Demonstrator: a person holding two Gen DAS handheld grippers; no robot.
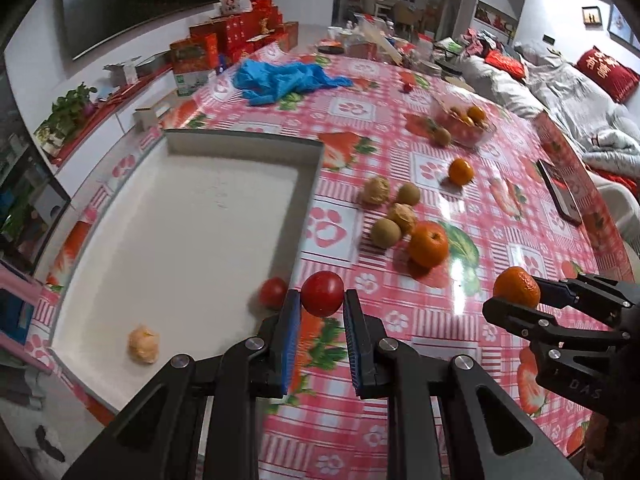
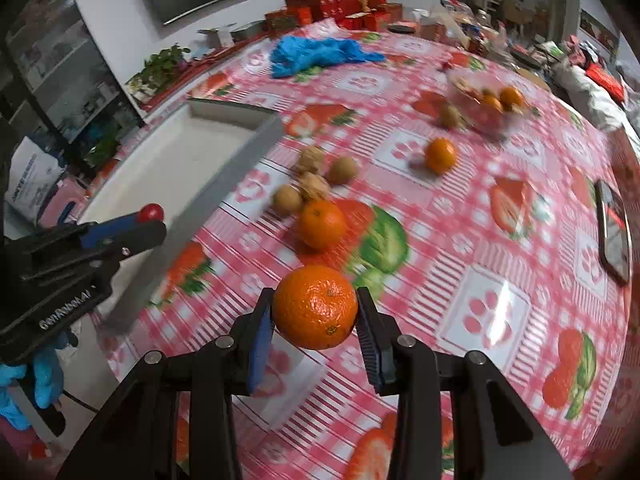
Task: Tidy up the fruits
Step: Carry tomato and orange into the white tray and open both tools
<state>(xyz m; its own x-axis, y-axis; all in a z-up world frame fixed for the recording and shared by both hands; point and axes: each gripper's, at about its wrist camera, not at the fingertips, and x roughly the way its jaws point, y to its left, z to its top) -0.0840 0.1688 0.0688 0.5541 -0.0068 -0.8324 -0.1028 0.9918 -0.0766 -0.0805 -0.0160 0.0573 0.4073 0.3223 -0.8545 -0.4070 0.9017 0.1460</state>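
My left gripper point(image 1: 322, 300) is shut on a red tomato point(image 1: 322, 293), held above the near right edge of the white tray point(image 1: 184, 216). The tray holds another red tomato point(image 1: 273, 292) and a peeled orange fruit point(image 1: 144, 345). My right gripper point(image 2: 315, 312) is shut on an orange point(image 2: 315, 306) above the tablecloth; it also shows in the left wrist view point(image 1: 516, 287). Loose on the table lie an orange point(image 1: 429, 243), a small orange point(image 1: 461, 171), two kiwis point(image 1: 385, 233) and two walnuts point(image 1: 376, 190).
A clear bowl point(image 1: 464, 120) with small oranges stands further back, a kiwi point(image 1: 442, 136) beside it. A blue plastic bag point(image 1: 280, 80) lies at the far side. A phone point(image 1: 560, 192) lies at the right edge. Red boxes point(image 1: 240, 36) stack behind the table.
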